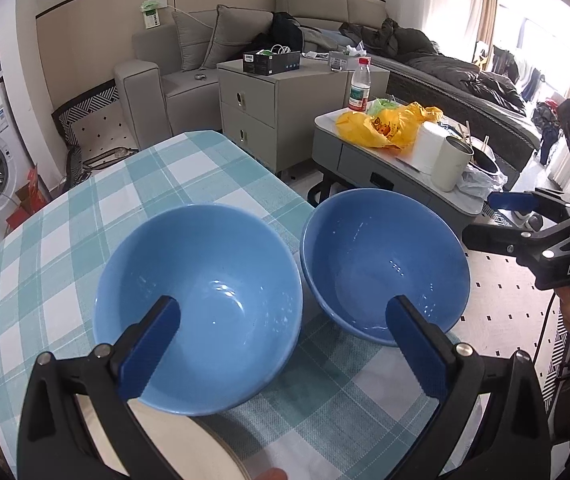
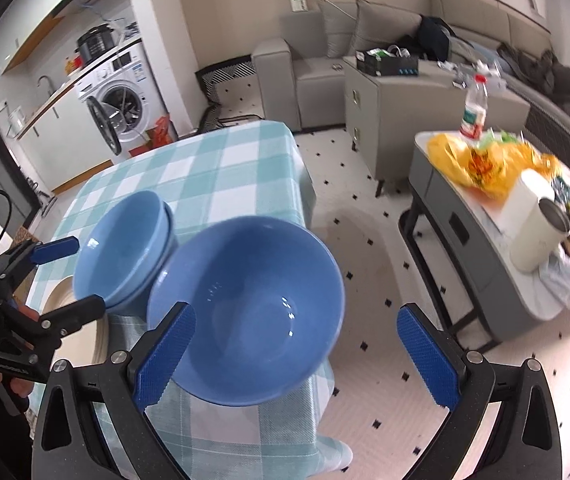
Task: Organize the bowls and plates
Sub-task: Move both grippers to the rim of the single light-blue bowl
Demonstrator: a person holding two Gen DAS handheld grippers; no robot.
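On the desk (image 1: 65, 216), covered in a teal-and-white checked cloth, sit glossy blue ceramic bowls. Nearest the left tool (image 1: 281, 344) is a stack of two blue bowls (image 1: 201, 304), one nested in the other as the right wrist view shows (image 2: 125, 252), resting flat on the cloth. Just beside it, at the desk's right edge, stands a single blue bowl (image 1: 385, 260), rim nearly touching the stack; part of it overhangs the edge above the white floor with small black diamonds (image 2: 365, 240). The left tool has its blue-padded fingers (image 1: 149, 348) spread wide, gripping nothing, one finger over the stack's near rim and the other before the single bowl's near rim. The right tool (image 2: 297, 356) is likewise spread wide and empty, its left finger overlapping the near rim of the single bowl (image 2: 253, 308) and its right finger out over the floor. A cream round plate (image 2: 73, 320) lies at the near edge of the desk, next to the stacked bowls and partly under the left tool. Beyond the desk stands a grey low side table (image 2: 465, 216) carrying a yellow plastic bag (image 2: 481, 164), a white paper roll (image 2: 525, 200) and a cream mug (image 2: 541, 232). A white washing machine (image 2: 121, 100) stands by the wall, its door open.
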